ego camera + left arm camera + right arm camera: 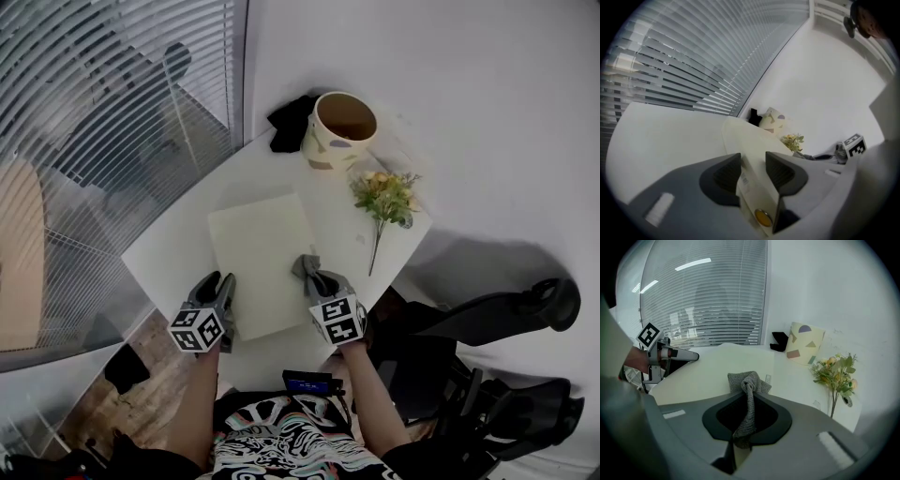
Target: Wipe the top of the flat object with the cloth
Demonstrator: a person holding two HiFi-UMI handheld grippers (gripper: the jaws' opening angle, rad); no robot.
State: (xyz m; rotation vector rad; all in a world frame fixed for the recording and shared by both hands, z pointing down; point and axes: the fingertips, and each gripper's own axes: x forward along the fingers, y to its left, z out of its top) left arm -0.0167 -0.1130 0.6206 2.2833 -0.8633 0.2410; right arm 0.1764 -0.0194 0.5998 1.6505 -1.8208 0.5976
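Head view looks down on a white tabletop [169,258] with the flat object [261,253], a pale cream sheet, lying across its middle and reaching toward the near edge. The left gripper [221,283] sits at the sheet's near left corner. In the left gripper view its jaws are closed on the sheet's edge, which fills the narrow gap between them and shows a small label and a round yellow sticker. The right gripper [317,277] is at the sheet's near right corner, toward the tabletop's right edge. Its jaws are pinched together on the grey cloth [305,266], which the right gripper view shows as a bunched fold standing out past the jaw tips and hanging down between them. The cloth's free end rests on or just above the sheet; which one cannot be told. At the tabletop's far corner stands a cream cup [337,131] with coloured shapes, and a black item [289,120] lies just behind it. A bunch of flowers [384,197] lies along the right edge.
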